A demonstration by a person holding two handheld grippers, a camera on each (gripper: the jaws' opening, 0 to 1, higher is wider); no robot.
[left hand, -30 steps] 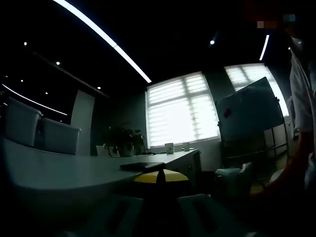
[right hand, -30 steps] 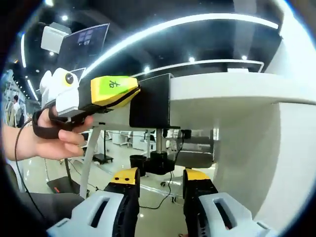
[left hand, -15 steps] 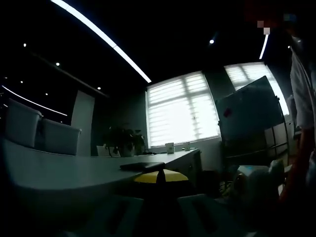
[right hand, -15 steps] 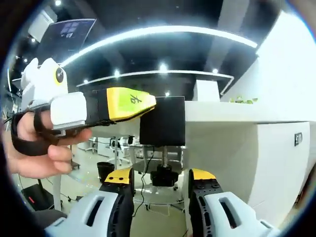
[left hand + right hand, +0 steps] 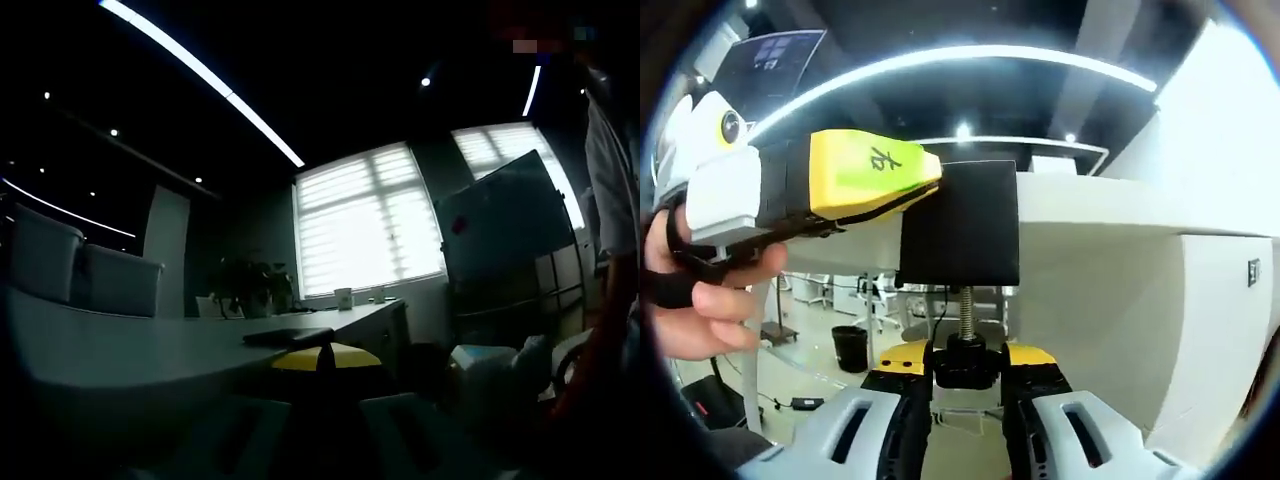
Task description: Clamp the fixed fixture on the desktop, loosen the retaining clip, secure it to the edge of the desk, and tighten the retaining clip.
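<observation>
In the right gripper view, the black square-bodied clamp fixture [image 5: 960, 222] sits on the edge of the pale white desk [image 5: 1110, 210], its flat block against the desk's rim and its threaded metal screw [image 5: 965, 312] running down from the block to a round black retaining knob [image 5: 964, 362]. The right gripper [image 5: 965, 372], grey-bodied with yellow-tipped jaws, has its jaws narrowed around that knob, one on each side and touching it as far as the picture shows. The left gripper [image 5: 930, 180] comes in from the left of this view, its yellow jaw cover (marked with a dark scrawl too small to read) lying against the upper left corner of the fixture; whether its jaws pinch the block cannot be told, since only one side of them shows. A person's hand [image 5: 700, 300] grips its white handle, partly cut off by the frame. The left gripper view is very dark: the desk top [image 5: 150, 350] stretches away toward bright blinded windows [image 5: 365, 225], with a flat dark edge of the fixture [image 5: 288, 337] lying on it just above a yellow jaw tip [image 5: 325, 356]. The left gripper's own jaws are murky grey shapes at the bottom, their gap hidden in shadow. Two pale chair backs [image 5: 80, 265], a potted plant [image 5: 250, 285] and a dark whiteboard on a stand [image 5: 505, 235] are dimly visible.
</observation>
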